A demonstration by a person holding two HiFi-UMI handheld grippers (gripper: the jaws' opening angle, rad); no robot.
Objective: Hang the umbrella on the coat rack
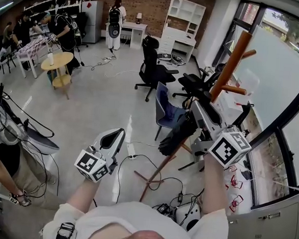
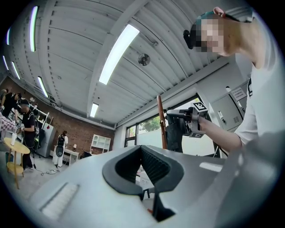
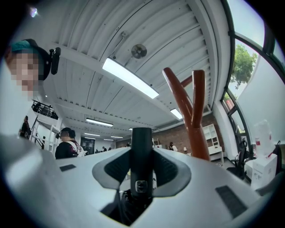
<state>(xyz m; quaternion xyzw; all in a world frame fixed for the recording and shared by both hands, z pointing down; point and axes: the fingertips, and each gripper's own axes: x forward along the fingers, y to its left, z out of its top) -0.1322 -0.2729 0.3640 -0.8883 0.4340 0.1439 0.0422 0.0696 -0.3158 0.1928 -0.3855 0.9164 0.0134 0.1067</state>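
A folded black umbrella (image 1: pixel 175 136) hangs down from my right gripper (image 1: pixel 196 112), which is shut on its black handle (image 3: pixel 141 156). The gripper is raised close beside the brown wooden coat rack (image 1: pixel 229 60), and the rack's forked pegs (image 3: pixel 192 104) rise just right of the handle. My left gripper (image 1: pixel 119 133) is held lower and to the left, shut with nothing between its pads (image 2: pixel 151 167). In the left gripper view the right gripper (image 2: pixel 189 121) with the umbrella (image 2: pixel 173 136) shows next to the rack's pole (image 2: pixel 161 120).
The rack's legs (image 1: pixel 150 179) stand on a floor crossed by cables (image 1: pixel 136 159). A blue chair (image 1: pixel 165 112) and black office chairs (image 1: pixel 153 65) sit behind it. Windows and grey cabinets (image 1: pixel 265 221) line the right. People work at tables (image 1: pixel 56 61) far left.
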